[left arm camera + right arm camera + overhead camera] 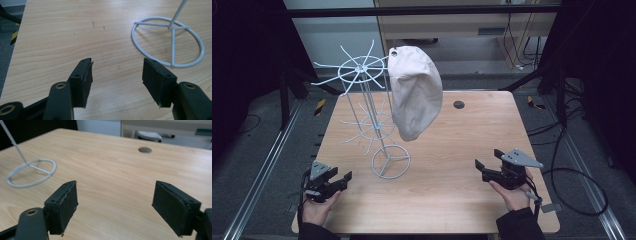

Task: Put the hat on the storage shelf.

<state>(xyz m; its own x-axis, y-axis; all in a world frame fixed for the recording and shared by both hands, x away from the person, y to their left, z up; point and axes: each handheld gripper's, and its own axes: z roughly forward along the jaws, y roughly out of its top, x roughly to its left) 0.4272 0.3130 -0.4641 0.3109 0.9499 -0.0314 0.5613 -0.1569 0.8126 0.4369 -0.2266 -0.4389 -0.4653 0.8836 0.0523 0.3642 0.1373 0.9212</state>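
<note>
- The left claw [343, 178] rests low over the near left of the table [452, 150], jaws spread with nothing between them.
- Just right of it stands the white wire rack [377, 120] on its ring base [170, 42].
- A beige cap [414, 92] hangs from the rack's top spokes, well above and beyond both claws.
- The right claw [487, 160] sits at the near right, jaws spread wide, empty, well apart from the cap.

Beige cap [415, 92] hangs (crown downward) on the white wire rack [372, 100].
</note>
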